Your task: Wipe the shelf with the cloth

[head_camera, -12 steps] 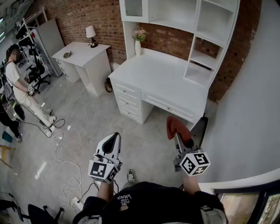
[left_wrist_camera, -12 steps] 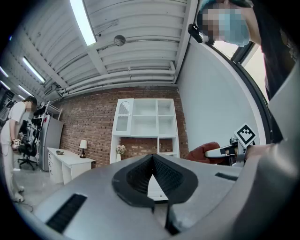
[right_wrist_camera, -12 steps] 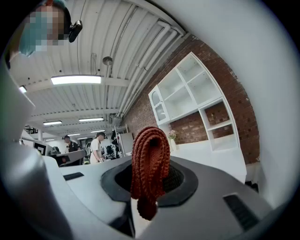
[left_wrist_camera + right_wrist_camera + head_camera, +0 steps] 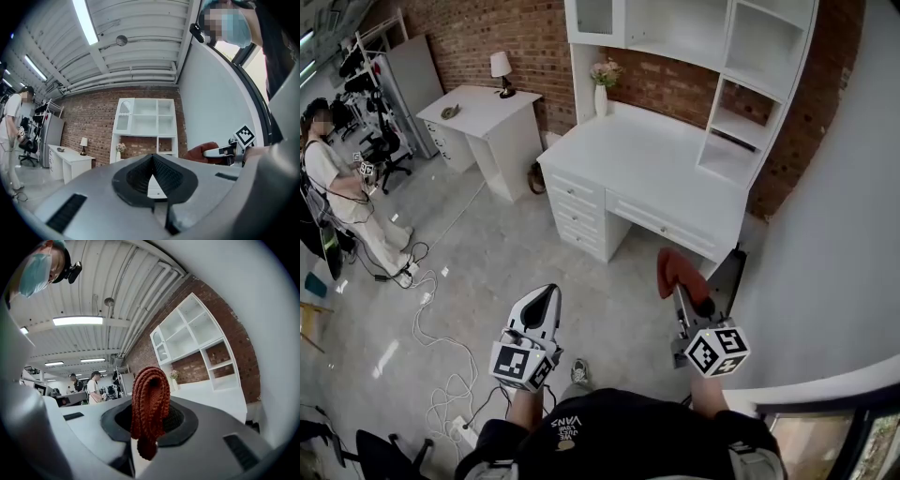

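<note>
A rust-red knitted cloth is pinched in my right gripper, which is shut on it and held in the air short of the white desk. The white shelf unit rises from the desk's back against the brick wall. My left gripper is shut with nothing in it, held lower and to the left over the grey floor. Both grippers are well away from the shelves.
A vase of flowers stands at the desk's back left. A second white table with a lamp is further left. A person stands at far left among cables on the floor. A grey wall runs along the right.
The view has shifted slightly, so the desk and shelves sit a little further right in the frame. Both grippers hold the same pose, with the cloth still pinched.
</note>
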The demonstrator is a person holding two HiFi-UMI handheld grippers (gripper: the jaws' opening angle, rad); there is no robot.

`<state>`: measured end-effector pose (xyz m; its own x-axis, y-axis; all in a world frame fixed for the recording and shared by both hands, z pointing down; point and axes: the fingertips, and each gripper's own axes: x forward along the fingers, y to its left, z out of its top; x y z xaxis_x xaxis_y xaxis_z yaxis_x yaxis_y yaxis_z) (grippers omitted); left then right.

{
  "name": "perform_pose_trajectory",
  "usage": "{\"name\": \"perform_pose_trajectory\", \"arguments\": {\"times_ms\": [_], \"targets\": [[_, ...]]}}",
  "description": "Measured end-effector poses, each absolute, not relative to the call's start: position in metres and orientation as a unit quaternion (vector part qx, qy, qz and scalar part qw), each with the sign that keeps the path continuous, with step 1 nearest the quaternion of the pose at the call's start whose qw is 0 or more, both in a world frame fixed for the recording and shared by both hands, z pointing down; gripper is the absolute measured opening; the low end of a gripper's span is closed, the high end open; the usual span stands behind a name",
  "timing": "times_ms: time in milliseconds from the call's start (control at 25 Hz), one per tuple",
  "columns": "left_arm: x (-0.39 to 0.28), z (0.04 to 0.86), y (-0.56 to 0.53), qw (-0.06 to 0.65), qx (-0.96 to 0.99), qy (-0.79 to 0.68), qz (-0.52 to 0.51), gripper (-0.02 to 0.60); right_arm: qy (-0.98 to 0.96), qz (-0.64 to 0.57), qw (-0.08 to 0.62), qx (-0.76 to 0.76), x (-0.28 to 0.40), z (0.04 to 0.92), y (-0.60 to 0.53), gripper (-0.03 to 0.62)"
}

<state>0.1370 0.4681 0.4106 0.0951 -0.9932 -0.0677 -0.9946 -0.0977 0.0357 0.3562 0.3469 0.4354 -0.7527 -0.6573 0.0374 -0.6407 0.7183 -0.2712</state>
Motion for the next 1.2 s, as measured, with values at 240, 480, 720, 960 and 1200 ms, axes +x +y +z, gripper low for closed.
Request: {"name": "perform_pose_trajectory", "arguments": {"times_ms": [240, 480, 720, 960, 1200], "targets": [[0.134, 0.418, 0.481, 0.001, -0.731, 0.681, 0.040, 0.008, 0.929, -0.153, 0.037, -0.334, 0.351, 0.440, 0.356, 0.084], [0.123, 0.437, 0.479, -0.022, -0.734, 0.678, 0.042, 0.008, 0.926, -0.166, 0.032, -0.337, 0.336, 0.452, 0.351, 0.084], [0.090, 0.446, 0.445, -0.031, -0.748, 0.662, 0.040, 0.008, 0.918, -0.170, 0.032, -0.356, 0.306, 0.458, 0.327, 0.086], [0.031, 0.436, 0.398, -0.022, -0.760, 0.648, 0.040, 0.008, 0.912, -0.165, 0.040, -0.374, 0.253, 0.449, 0.287, 0.086], [-0.032, 0.428, 0.352, -0.017, -0.778, 0.627, 0.035, 0.008, 0.900, -0.164, 0.054, -0.401, 0.198, 0.442, 0.251, 0.086]]}}
